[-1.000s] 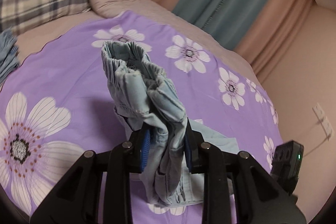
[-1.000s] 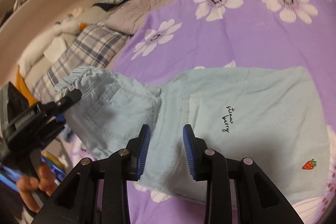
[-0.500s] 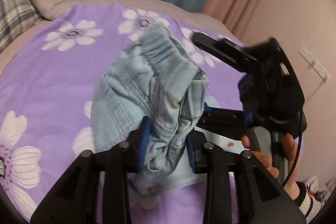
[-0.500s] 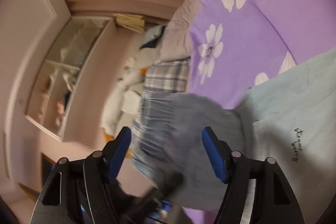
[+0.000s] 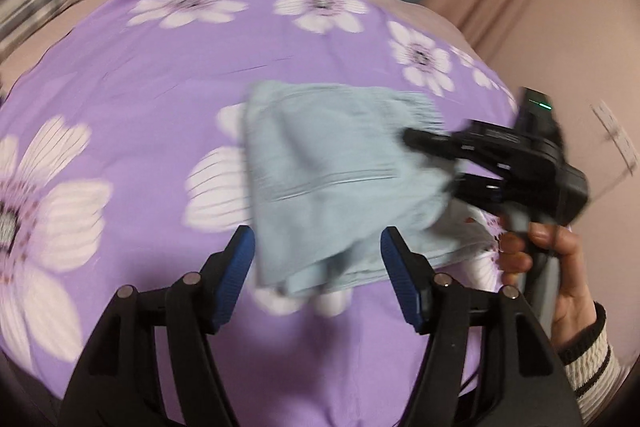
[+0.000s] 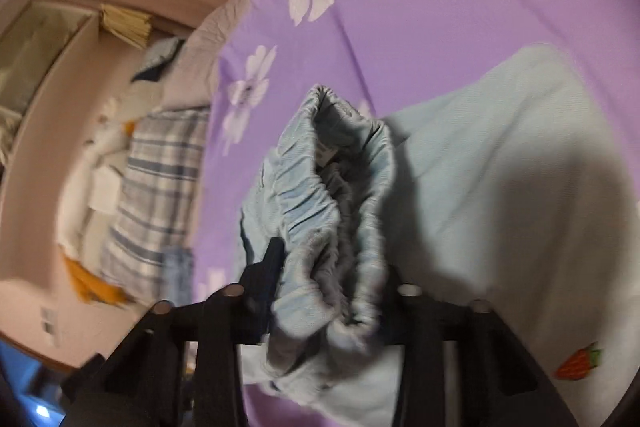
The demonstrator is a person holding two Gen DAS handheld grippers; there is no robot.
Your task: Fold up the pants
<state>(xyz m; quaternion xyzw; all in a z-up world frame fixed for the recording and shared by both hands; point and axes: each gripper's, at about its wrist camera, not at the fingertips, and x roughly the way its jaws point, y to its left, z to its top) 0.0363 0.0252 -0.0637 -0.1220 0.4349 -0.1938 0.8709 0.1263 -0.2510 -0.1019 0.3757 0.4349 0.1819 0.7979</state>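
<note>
- Left claw (image 5: 316,269) is spread wide with nothing between its blue pads (image 5: 240,259), hovering low over the near edge of the pants (image 5: 340,179).
- Pants are light blue, lying part folded on the purple flowered bedspread (image 5: 140,75); a bit blurry in the left view.
- Right claw (image 6: 332,295) is clamped on the bunched elastic waistband (image 6: 320,195), which stands up off the bed.
- Right hand (image 5: 560,267) grips its handle from the right side, striped cuff showing, claw reaching in over the pants' far right edge.
- Plaid pillow (image 6: 160,187) sits at the head of the bed.
</note>
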